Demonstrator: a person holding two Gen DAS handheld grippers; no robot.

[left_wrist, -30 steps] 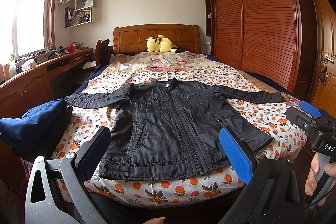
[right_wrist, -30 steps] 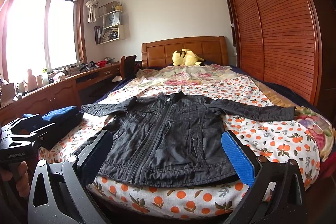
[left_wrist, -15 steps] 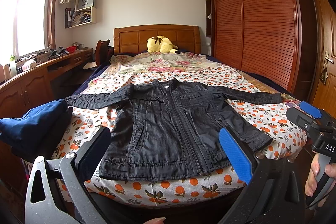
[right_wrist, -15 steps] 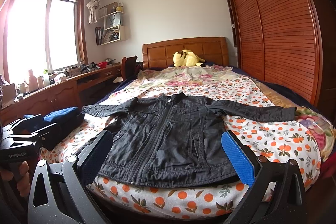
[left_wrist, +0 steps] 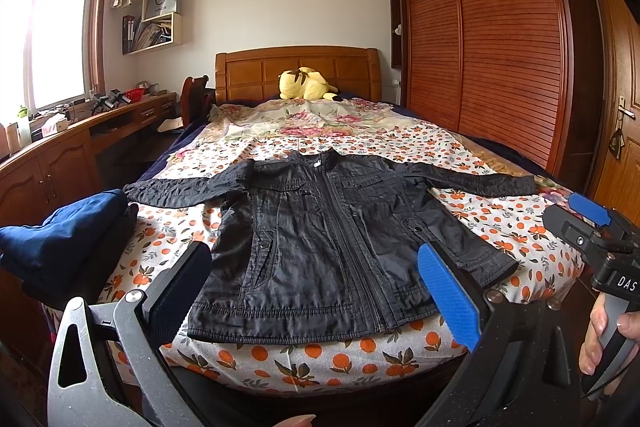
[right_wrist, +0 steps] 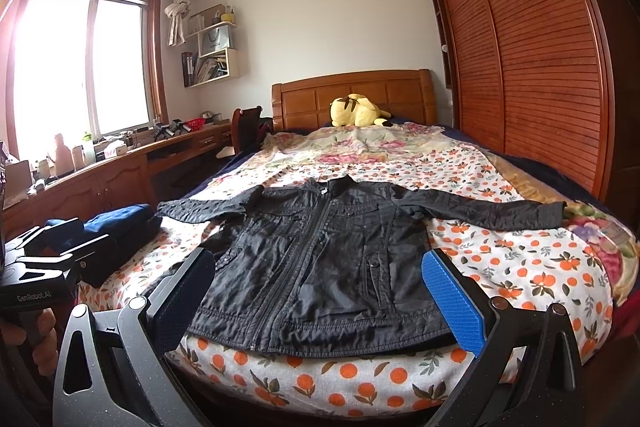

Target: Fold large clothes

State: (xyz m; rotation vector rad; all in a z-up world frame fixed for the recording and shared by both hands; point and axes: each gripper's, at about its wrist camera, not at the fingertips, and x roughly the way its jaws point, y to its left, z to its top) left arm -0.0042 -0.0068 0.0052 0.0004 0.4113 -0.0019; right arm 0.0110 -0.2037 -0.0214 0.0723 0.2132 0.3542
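- The black jacket [left_wrist: 324,251] lies flat and face up at the foot end of the bed [left_wrist: 360,359], zipped, hem along the near edge, collar toward the headboard; both sleeves are spread toward the side edges, apparently laid out ready for folding.
- The left gripper [left_wrist: 316,291] hangs short of the hem, fingers spread wide and grasping nothing.
- The right gripper [right_wrist: 320,299] is likewise released and empty, apart from the cloth.
- Dark blue folded clothes [left_wrist: 60,239] sit at the bed's left edge, probably a finished pile.
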